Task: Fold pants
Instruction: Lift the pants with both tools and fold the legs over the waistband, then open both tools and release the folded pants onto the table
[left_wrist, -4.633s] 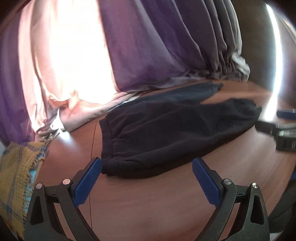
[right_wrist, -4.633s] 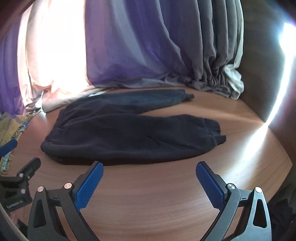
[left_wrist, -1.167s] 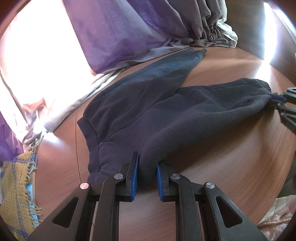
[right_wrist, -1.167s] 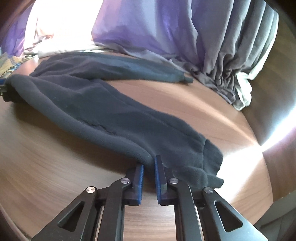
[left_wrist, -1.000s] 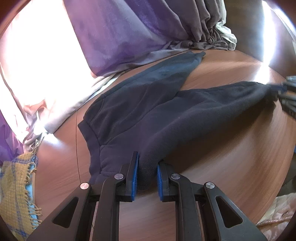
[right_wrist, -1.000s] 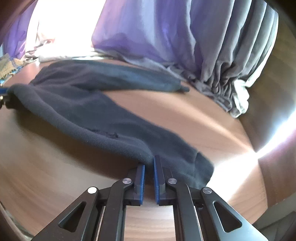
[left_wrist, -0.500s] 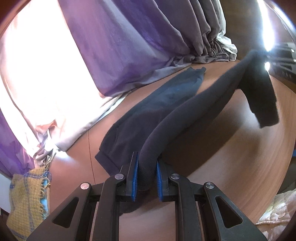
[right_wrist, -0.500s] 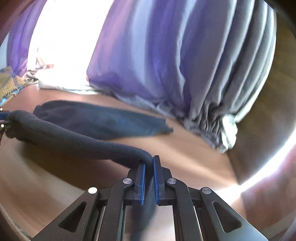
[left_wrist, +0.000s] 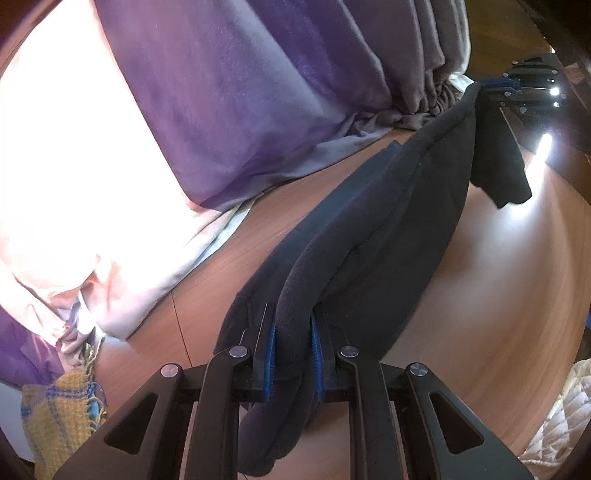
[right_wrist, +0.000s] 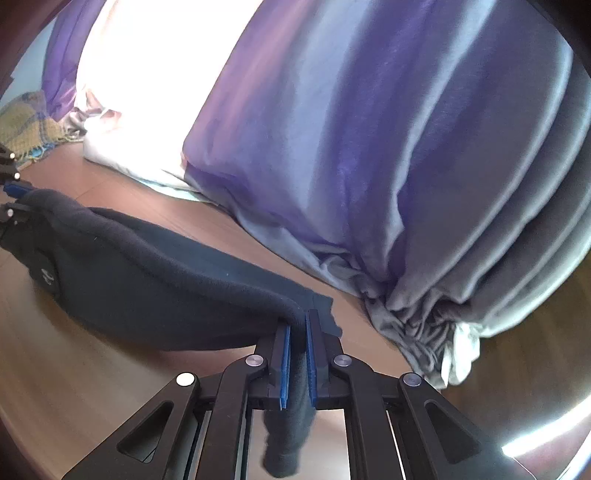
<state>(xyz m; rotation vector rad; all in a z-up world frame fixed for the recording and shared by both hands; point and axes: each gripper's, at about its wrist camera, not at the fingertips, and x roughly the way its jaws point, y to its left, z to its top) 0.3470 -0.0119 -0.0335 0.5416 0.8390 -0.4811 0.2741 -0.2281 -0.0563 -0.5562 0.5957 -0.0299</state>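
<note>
left gripper (left_wrist: 291, 350) clamped on dark pants (left_wrist: 388, 221); right gripper (right_wrist: 297, 354) clamped on them too. cuff end hangs blurred below.

One pair of pants (left_wrist: 399, 221), two grippers, one purple curtain — perhaps two — one yellow knitted cloth (left_wrist: 55, 417).

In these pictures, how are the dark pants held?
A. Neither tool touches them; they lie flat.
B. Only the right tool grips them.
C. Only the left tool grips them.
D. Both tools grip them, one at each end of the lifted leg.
D: the left tool is shut on the waist end of the pants, and the right tool is shut on the cuff end.
</note>
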